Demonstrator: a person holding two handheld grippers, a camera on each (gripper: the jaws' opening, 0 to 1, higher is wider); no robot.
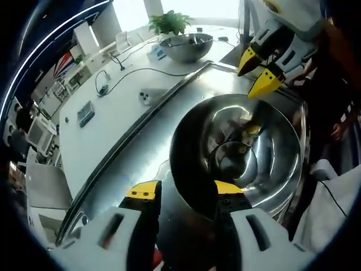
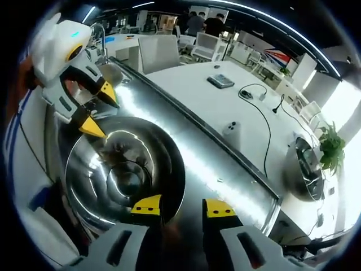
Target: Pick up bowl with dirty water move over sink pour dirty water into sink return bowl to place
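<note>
In the left gripper view, the left gripper (image 1: 185, 192) rises from the bottom of the frame with its two yellow-tipped jaws set narrowly on either side of the near rim of the large shiny stainless-steel bowl (image 1: 271, 169); one jaw sits outside the wall and the other inside, so it appears to be clamping the rim. The bowl takes up the centre and right of the frame, tilted toward the camera, and whether water lies in it I cannot tell among the reflections. Under and around it runs the brushed metal sink surface (image 1: 141, 164). At the upper right, the right gripper (image 1: 256, 70) comes in, its yellow tips slightly apart and just above the bowl's far rim. On the white tabletop (image 1: 107, 130) at the left lie a black cable (image 1: 121, 76) and a small dark phone-like device (image 1: 86, 113). At the top centre stand a second steel bowl (image 1: 186, 46) and a green potted plant (image 1: 169, 22).

In the right gripper view, the right gripper (image 2: 183, 208) rises at the bottom, jaws apart by a narrow gap, near the bowl's (image 2: 113, 169) rim; whether it grips the rim is unclear. The left gripper (image 2: 98, 110) shows at the upper left over the bowl's far rim. The second steel bowl (image 2: 304, 169) and the plant (image 2: 331, 148) sit at the right edge.
</note>
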